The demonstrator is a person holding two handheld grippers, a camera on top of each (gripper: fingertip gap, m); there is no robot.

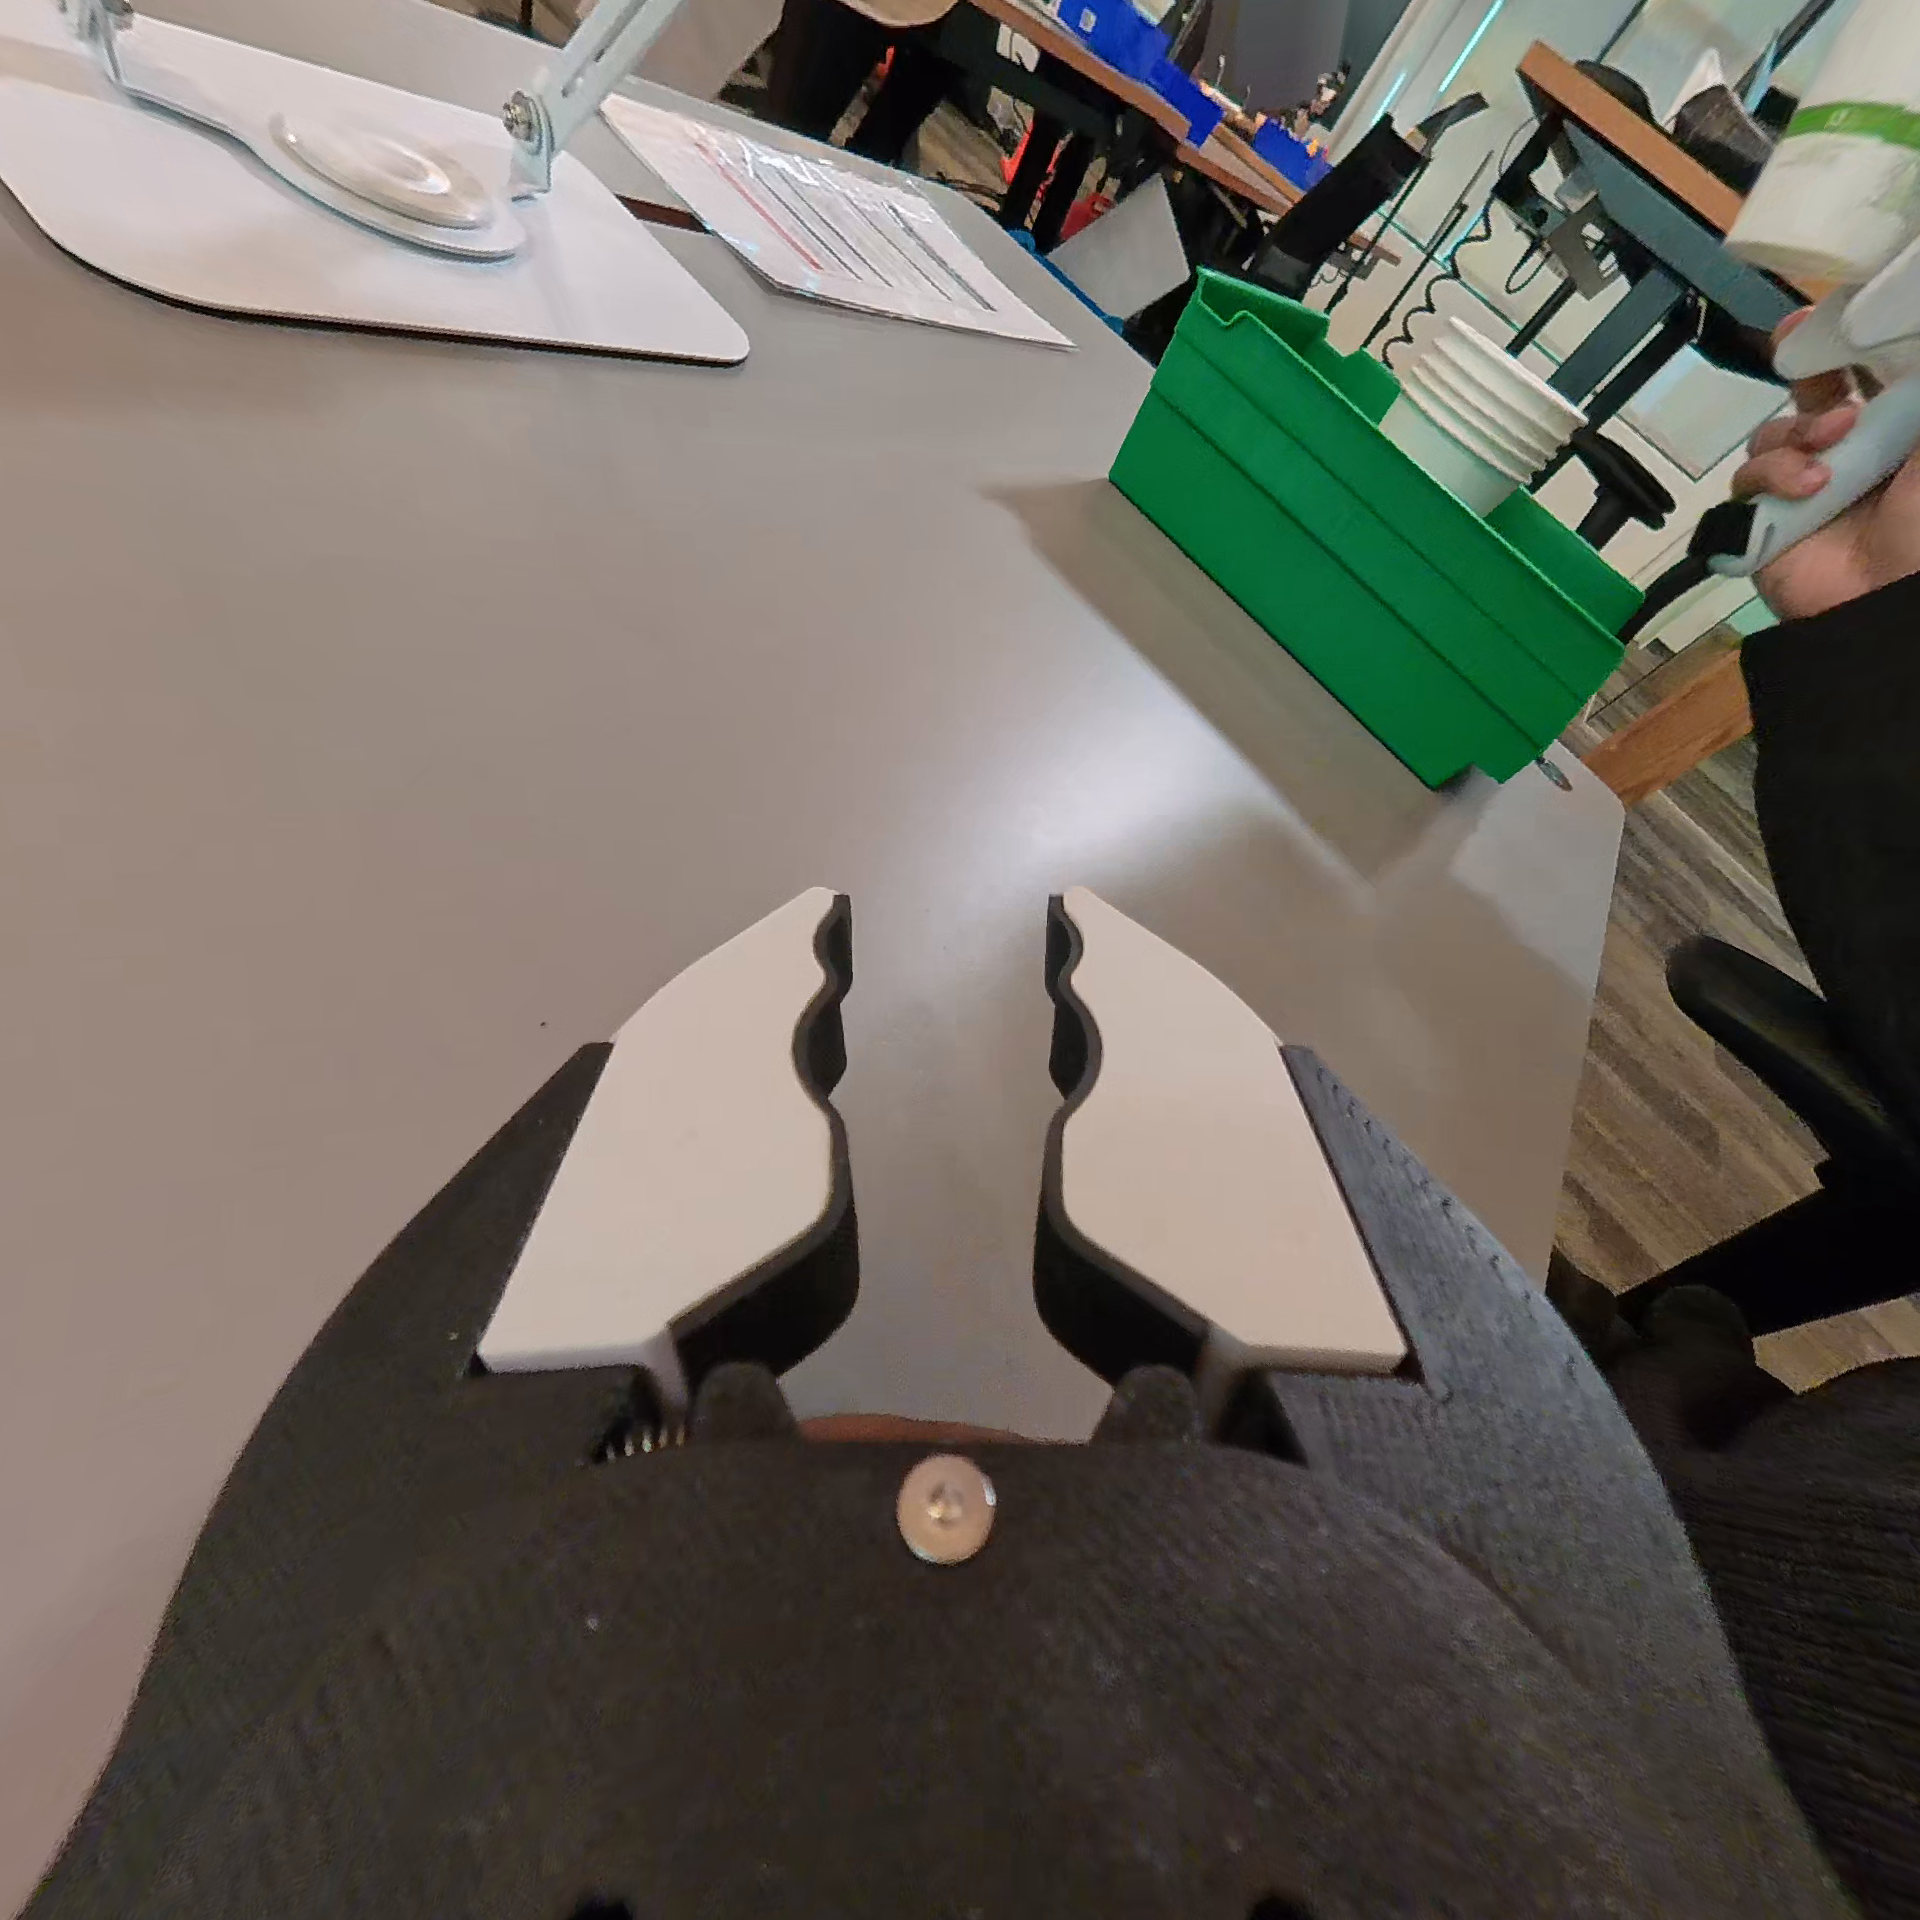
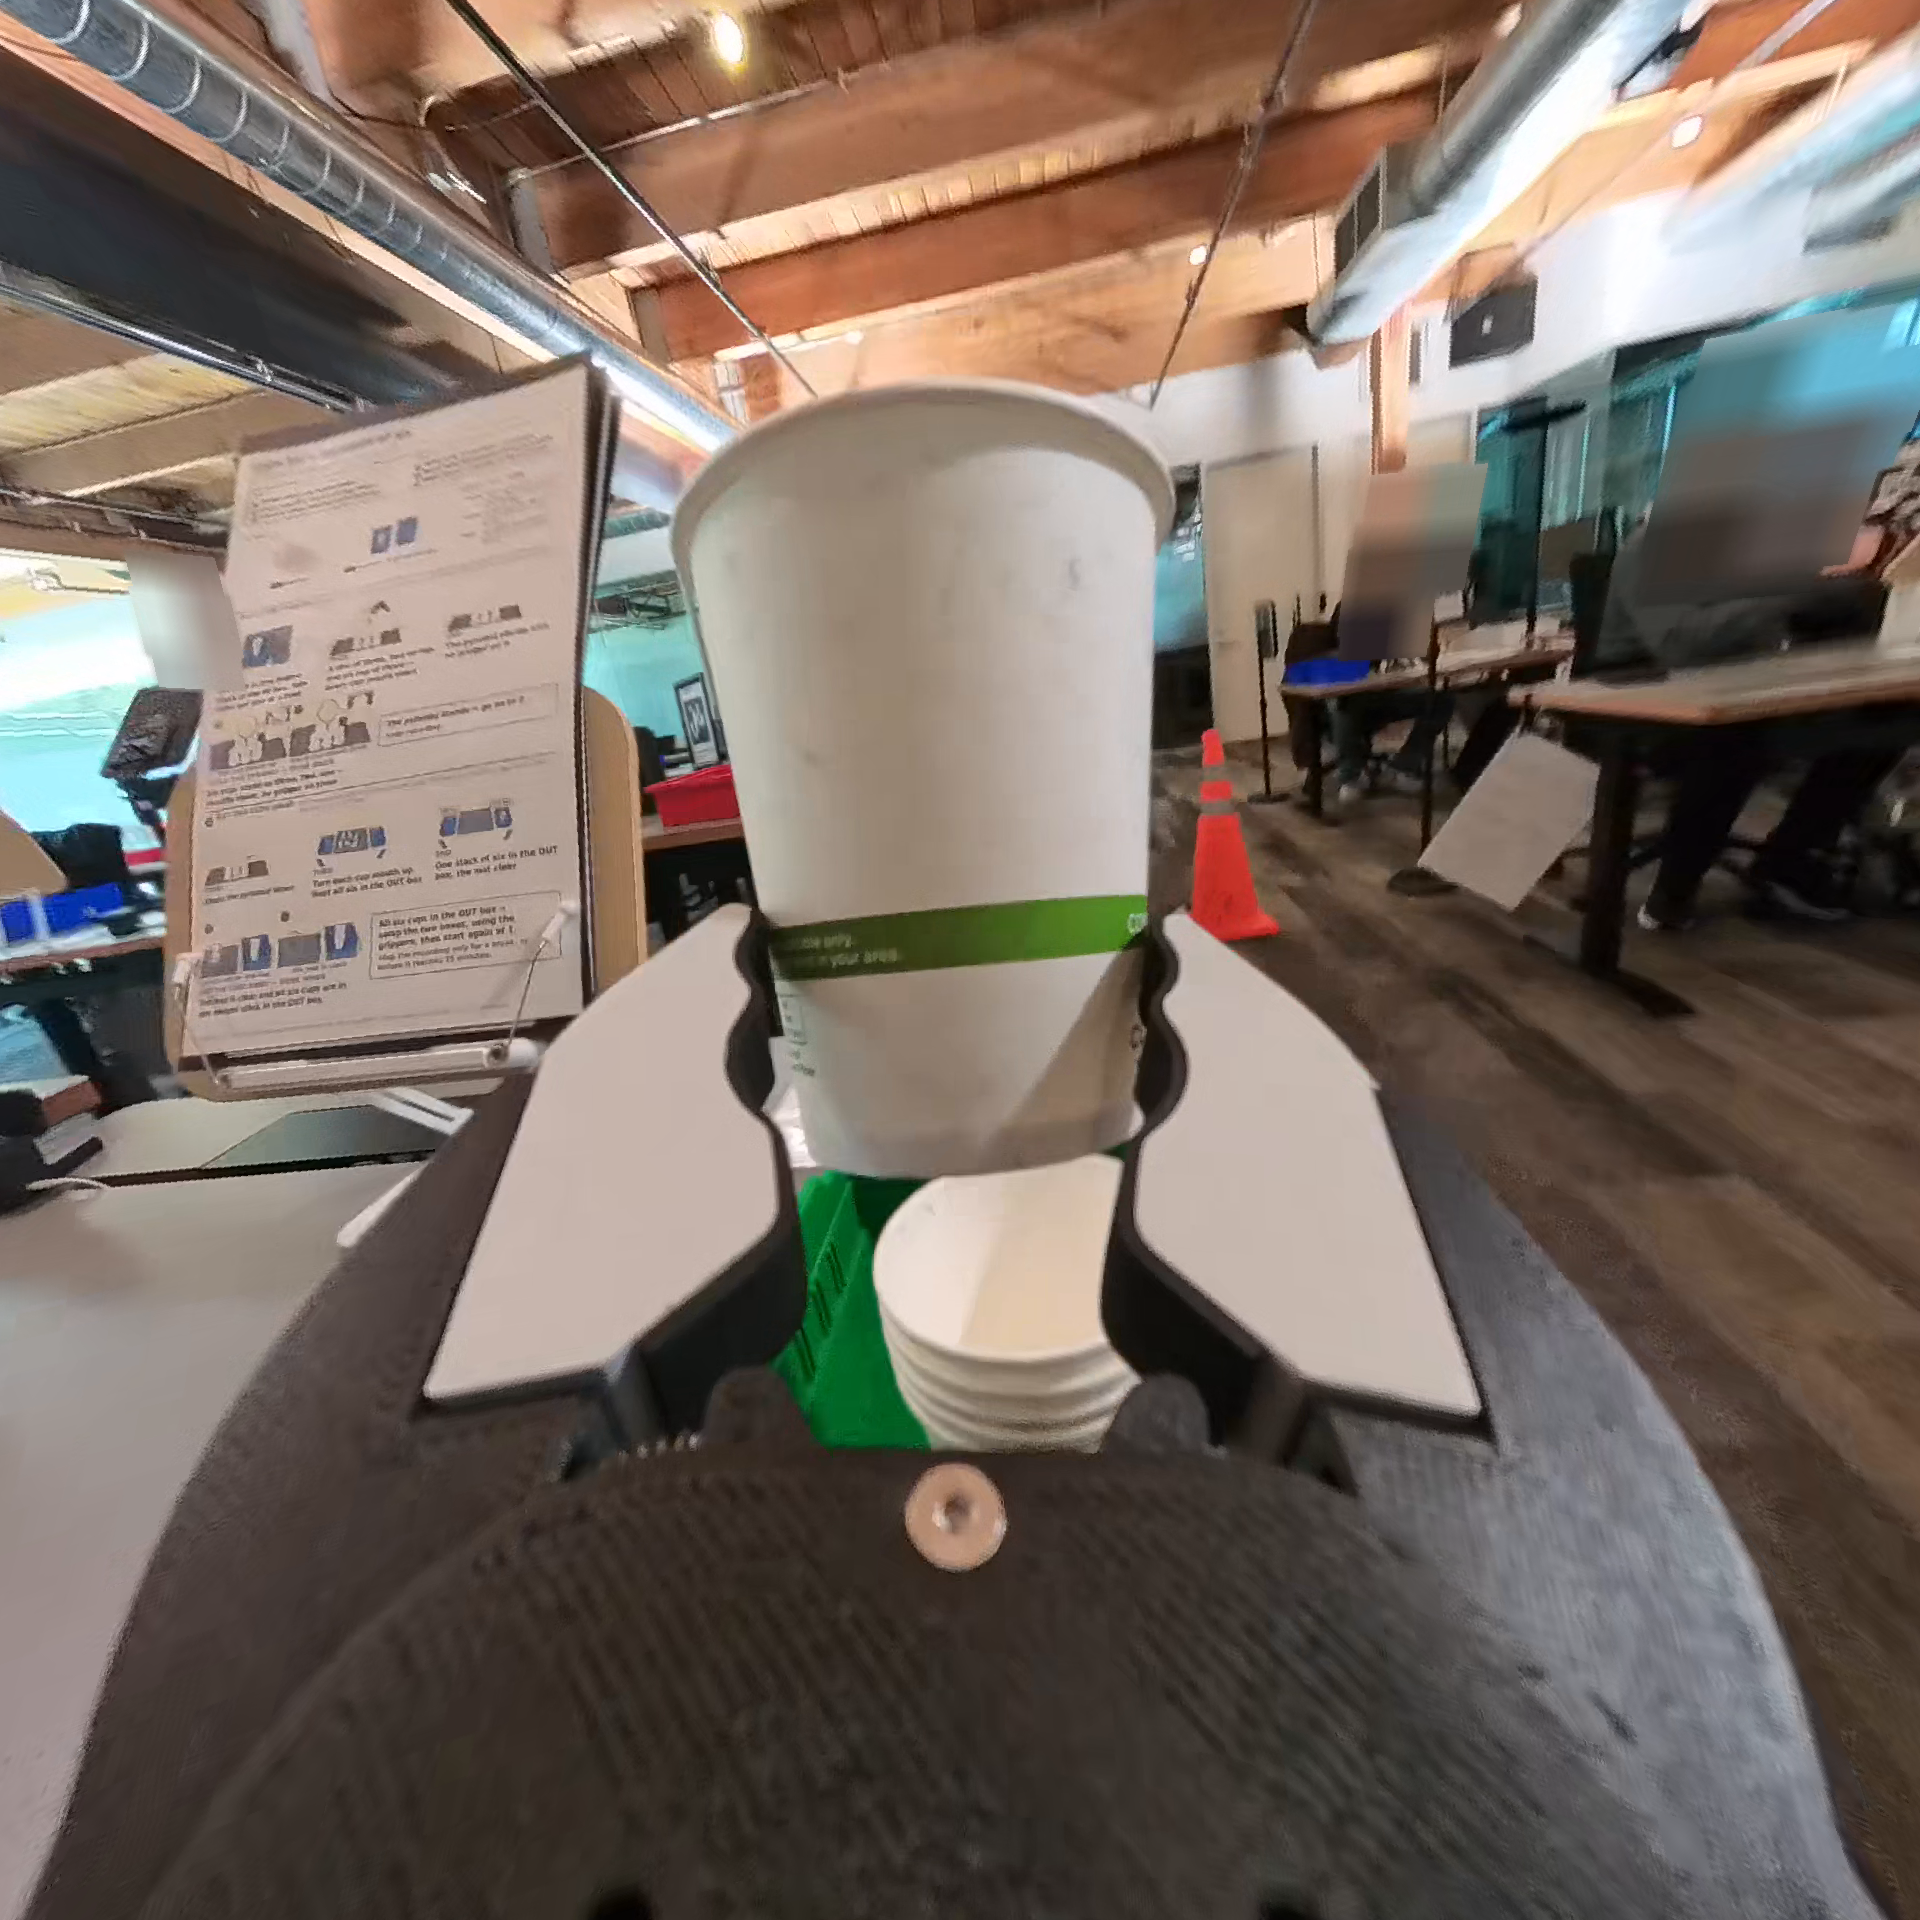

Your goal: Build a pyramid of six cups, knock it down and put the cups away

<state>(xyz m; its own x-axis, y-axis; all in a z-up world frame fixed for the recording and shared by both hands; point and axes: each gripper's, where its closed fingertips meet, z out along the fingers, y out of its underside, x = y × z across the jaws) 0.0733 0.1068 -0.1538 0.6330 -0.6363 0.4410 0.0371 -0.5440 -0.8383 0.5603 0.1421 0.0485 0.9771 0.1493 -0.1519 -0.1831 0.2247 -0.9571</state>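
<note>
White paper cup (image 2: 935,748), banded in green, is clamped upright near its base by the right gripper (image 2: 956,997) above a stack of cups (image 2: 1003,1340) in the green bin (image 1: 1351,582), while the left gripper (image 1: 948,925) is held part-open and empty over the grey table (image 1: 520,644).

Grey table (image 1: 520,644), wood-plank floor (image 2: 1558,1143), exposed ceiling beams (image 2: 935,166), orange cone (image 2: 1226,842)
</note>
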